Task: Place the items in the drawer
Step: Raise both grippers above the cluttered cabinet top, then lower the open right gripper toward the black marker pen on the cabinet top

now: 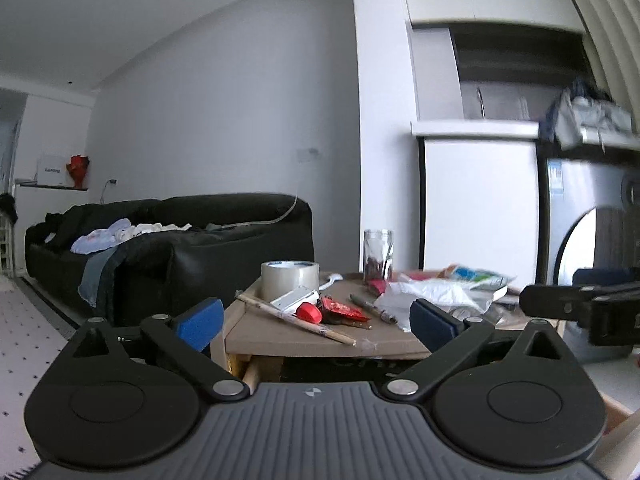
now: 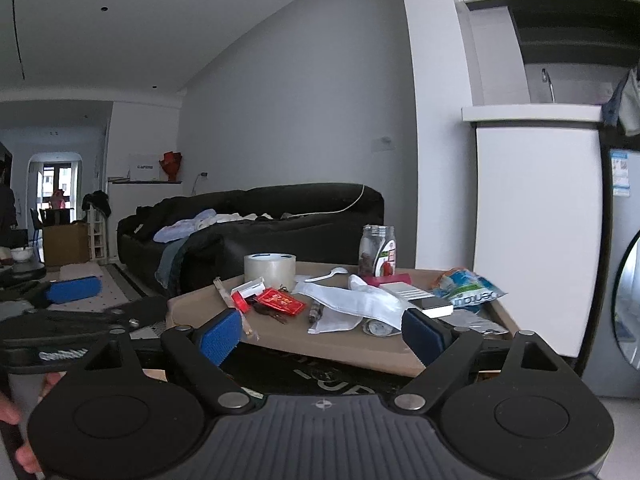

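**Both grippers empty, approach phase to cluttered tabletop**

Left gripper (image 1: pixel 316 318) is spread wide w/ nothing between its blue pads; right gripper (image 2: pixel 322 334) likewise spread & empty. Both sit low, just short of the near edge of the brown tabletop (image 2: pixel 340 350), so the step in hand looks like reaching for a 1st item. No drawer can be made out in either view, so its location can't be told.

Items all lie on the tabletop: clear tape roll (image 2: pixel 270 270) at the back left, red packet (image 2: pixel 280 301) near centre, chopstick (image 1: pixel 296 320) lying diagonally toward the near edge, marker pen (image 1: pixel 372 307), glass jar (image 2: pixel 377 251) upright at the back, white plastic bag (image 2: pixel 360 300) draped mid-right, blue-green snack packet (image 2: pixel 466 286) far right.

To do it well: pick an isolated, rigid item 1st, e.g. the tape roll or jar, approaching level w/ pads either side. Flat items (red packet, chopstick) prob. need a steeper angle or a slide to the edge. Avoid snagging the bag, which overlaps things near it.
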`<action>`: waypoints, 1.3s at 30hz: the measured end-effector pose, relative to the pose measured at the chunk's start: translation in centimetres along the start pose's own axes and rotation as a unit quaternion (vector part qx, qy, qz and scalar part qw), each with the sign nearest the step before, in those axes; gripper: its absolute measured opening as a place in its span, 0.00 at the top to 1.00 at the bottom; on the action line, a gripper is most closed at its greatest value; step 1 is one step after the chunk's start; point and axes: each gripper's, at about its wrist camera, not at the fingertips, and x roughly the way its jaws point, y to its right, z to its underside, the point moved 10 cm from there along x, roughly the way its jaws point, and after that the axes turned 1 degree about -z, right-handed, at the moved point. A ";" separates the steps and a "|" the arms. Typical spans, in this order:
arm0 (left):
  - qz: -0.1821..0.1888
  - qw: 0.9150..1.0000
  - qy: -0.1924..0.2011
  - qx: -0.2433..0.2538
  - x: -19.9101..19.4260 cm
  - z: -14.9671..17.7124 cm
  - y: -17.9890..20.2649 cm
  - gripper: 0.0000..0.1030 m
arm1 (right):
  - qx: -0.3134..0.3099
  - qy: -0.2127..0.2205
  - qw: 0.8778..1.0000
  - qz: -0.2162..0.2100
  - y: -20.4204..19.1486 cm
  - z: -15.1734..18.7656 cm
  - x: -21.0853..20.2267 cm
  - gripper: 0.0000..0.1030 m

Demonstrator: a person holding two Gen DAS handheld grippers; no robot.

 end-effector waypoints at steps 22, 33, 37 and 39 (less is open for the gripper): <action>0.001 0.999 -0.052 -0.004 2.8 3.2 0.5 0.00 | -0.002 -0.064 0.995 -0.080 -2.4 -4.3 8.8 0.23; 0.008 0.998 -0.059 -0.032 2.8 3.2 0.1 0.00 | 0.042 -0.138 0.986 -0.086 -1.1 -4.5 15.9 0.32; 0.009 0.998 -0.057 -0.036 2.7 3.2 0.1 0.00 | 0.064 -0.169 0.980 -0.081 -0.3 -4.1 18.8 0.35; 0.011 0.998 -0.057 -0.039 2.6 3.2 0.0 0.00 | 0.071 -0.180 0.978 -0.079 0.0 -3.8 19.9 0.36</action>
